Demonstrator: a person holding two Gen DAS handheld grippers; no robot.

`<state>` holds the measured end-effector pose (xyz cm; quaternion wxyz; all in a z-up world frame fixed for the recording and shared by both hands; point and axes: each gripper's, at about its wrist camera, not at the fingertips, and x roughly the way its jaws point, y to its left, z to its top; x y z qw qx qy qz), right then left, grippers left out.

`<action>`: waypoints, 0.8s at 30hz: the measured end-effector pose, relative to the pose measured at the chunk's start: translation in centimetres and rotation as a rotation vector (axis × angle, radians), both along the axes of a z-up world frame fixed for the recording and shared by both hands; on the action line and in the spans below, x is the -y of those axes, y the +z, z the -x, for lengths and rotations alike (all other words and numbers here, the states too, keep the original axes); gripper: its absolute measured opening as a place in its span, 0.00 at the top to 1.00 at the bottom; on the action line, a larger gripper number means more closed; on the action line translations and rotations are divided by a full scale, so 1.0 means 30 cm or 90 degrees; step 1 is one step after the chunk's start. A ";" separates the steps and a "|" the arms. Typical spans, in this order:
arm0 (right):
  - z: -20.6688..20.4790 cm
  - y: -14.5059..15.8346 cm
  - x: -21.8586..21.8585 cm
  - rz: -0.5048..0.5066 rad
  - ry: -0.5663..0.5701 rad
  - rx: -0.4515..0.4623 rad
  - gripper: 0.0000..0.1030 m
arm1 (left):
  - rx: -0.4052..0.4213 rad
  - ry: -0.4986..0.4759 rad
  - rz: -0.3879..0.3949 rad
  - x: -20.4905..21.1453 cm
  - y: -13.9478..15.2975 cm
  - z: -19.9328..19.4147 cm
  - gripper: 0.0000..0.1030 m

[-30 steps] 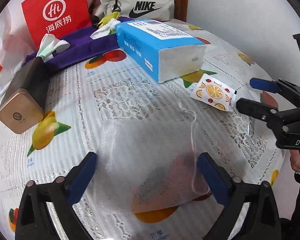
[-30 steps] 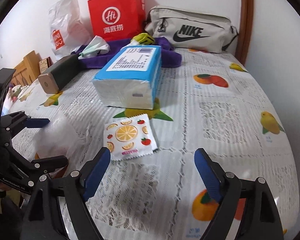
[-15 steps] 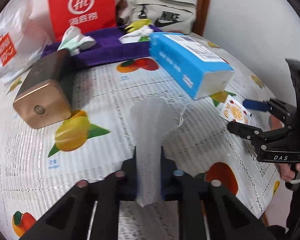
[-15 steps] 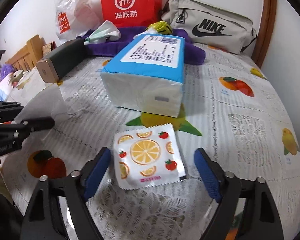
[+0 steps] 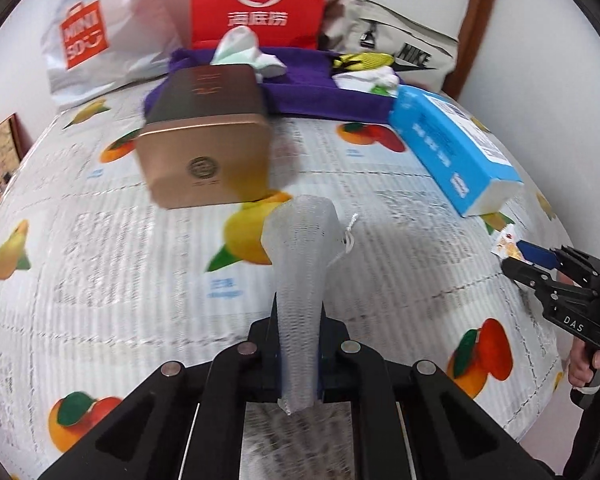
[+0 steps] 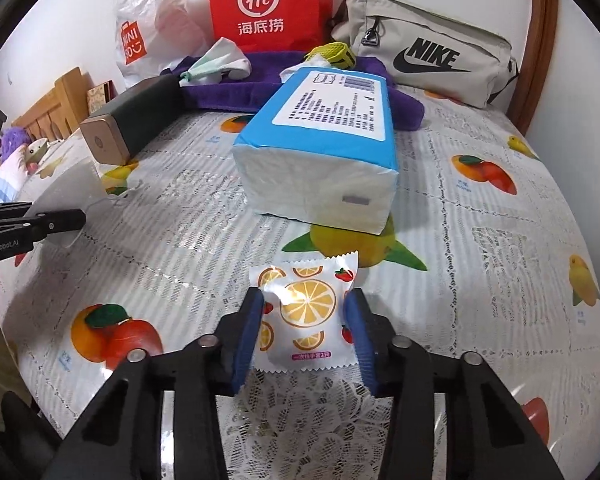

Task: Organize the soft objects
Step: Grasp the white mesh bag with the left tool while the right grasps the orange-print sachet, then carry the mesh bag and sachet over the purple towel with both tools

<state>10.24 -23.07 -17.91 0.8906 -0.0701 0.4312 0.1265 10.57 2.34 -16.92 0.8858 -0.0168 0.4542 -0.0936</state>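
- Both grippers are seen over a bed with a fruit sheet. The left gripper is clamped tight on a white mesh bag, and the bag is held up off the bed.
- The right gripper has just been closing. Its blue pads are set at each side of a small orange-print packet, which lies flat on the bed. A firm squeeze cannot be told yet.
- A big blue tissue pack is seen just behind the packet. A gold tin is seen behind the mesh bag.
- A purple towel is laid at the back, near a red bag.
- The picking-up step looks to be in hand. Next, the packet likely needs to be pinched fully and lifted, and both soft things carried to where they belong. That place is not shown.
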 end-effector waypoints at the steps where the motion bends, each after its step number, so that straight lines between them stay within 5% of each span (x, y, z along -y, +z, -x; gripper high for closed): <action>1: 0.002 0.000 -0.005 0.005 0.004 0.002 0.65 | 0.000 0.002 0.001 -0.008 0.000 0.004 0.90; 6: 0.017 0.008 -0.040 0.016 0.029 -0.008 0.87 | -0.004 0.015 0.012 -0.044 -0.002 0.015 0.91; 24: -0.048 0.224 -0.052 -0.022 0.015 0.049 0.88 | 0.026 0.049 0.036 -0.120 0.162 -0.026 0.91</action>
